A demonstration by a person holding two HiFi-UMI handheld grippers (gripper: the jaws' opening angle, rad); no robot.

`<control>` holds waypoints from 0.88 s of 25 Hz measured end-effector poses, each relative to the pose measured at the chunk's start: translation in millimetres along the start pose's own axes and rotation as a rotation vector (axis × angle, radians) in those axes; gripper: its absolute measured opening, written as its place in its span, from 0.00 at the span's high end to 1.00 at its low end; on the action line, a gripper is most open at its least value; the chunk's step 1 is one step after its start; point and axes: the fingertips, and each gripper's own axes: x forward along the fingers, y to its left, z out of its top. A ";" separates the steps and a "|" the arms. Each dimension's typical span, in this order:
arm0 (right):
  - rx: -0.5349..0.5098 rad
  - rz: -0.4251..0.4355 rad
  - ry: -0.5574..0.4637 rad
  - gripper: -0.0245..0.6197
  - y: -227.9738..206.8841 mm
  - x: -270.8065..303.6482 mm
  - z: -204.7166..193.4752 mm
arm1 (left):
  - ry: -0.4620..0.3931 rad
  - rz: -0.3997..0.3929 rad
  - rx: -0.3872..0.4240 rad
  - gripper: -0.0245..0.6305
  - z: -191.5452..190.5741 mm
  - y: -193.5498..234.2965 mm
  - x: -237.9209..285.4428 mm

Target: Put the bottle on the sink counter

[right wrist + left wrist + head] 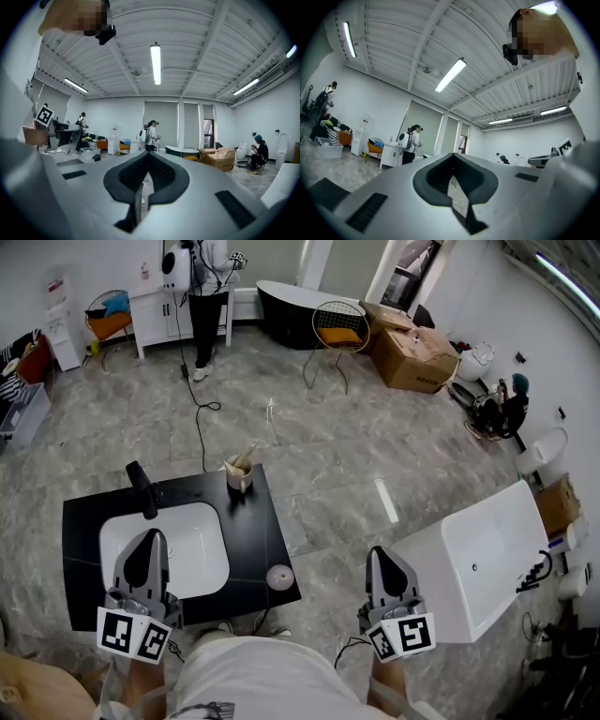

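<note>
Hovering closed and empty: left tongs (147, 540) over black sink counter (255, 532); right tongs (379, 555) over floor (328, 446)

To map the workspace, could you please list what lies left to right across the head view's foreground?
left claw → cup → round white disc → right claw → white bathtub

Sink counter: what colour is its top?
The sink counter is black, with a white basin; best in head view.
</note>
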 end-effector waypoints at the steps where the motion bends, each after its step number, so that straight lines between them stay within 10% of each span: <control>1: 0.000 0.004 -0.001 0.95 1.1 2.2 0.5 | -0.001 -0.005 -0.006 0.94 -0.9 -1.8 1.2; 22: -0.003 0.039 -0.020 0.95 33.7 11.1 11.6 | -0.014 -0.064 -0.024 0.94 14.0 -5.7 8.4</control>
